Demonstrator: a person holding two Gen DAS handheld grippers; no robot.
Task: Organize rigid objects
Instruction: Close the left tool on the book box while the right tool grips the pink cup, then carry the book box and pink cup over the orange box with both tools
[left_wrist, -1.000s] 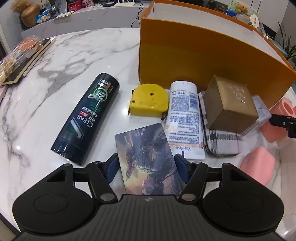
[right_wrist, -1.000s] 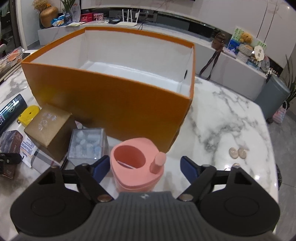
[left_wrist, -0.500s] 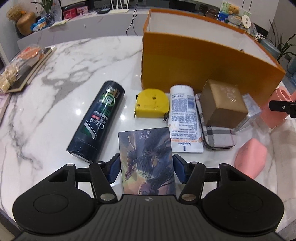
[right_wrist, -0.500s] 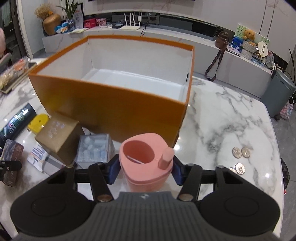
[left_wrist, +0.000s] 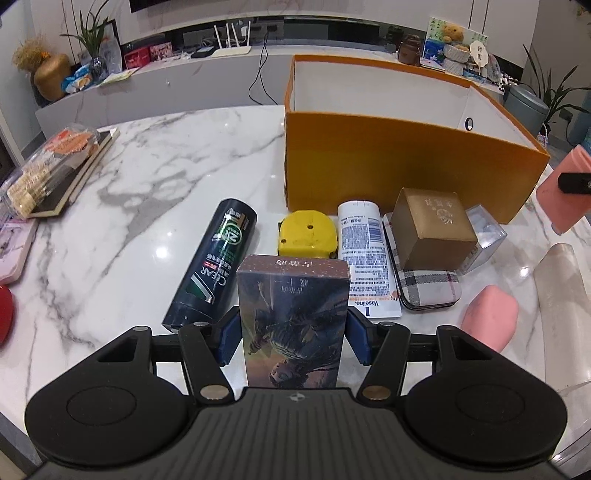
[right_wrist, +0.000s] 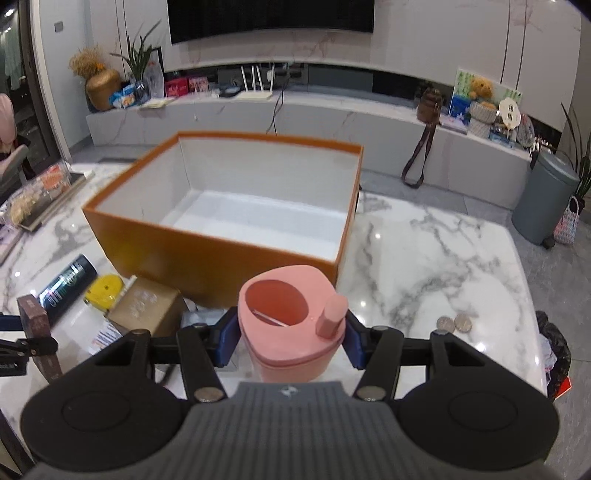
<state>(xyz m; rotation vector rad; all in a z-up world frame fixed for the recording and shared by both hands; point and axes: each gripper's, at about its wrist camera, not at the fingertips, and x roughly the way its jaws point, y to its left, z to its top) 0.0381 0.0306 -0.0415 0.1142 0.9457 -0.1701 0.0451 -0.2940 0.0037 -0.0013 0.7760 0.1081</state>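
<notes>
My left gripper (left_wrist: 293, 328) is shut on an illustrated card box (left_wrist: 291, 302), held clear of the marble table (left_wrist: 147, 177). My right gripper (right_wrist: 291, 332) is shut on a pink container (right_wrist: 295, 354) with a round opening and a stubby spout, held above the table in front of the open orange box (right_wrist: 207, 254). The orange box's white inside holds nothing. Before the orange box (left_wrist: 388, 162) lie a dark shampoo bottle (left_wrist: 214, 258), a yellow tape measure (left_wrist: 306, 238), a white lotion tube (left_wrist: 365, 251), a brown carton (left_wrist: 432, 229) on a plaid case (left_wrist: 428, 288), and a clear plastic box (left_wrist: 484, 236).
A pink oval piece (left_wrist: 489, 317) lies on the table at the right. Books and a snack pack (left_wrist: 48, 162) sit at the table's left edge. A few coins (right_wrist: 454, 324) lie to the right of the orange box. The floor drops away beyond the right edge.
The right gripper's fingers closed onto the pink container and lifted it. The left gripper rose with the card box, which now stands off the table.
</notes>
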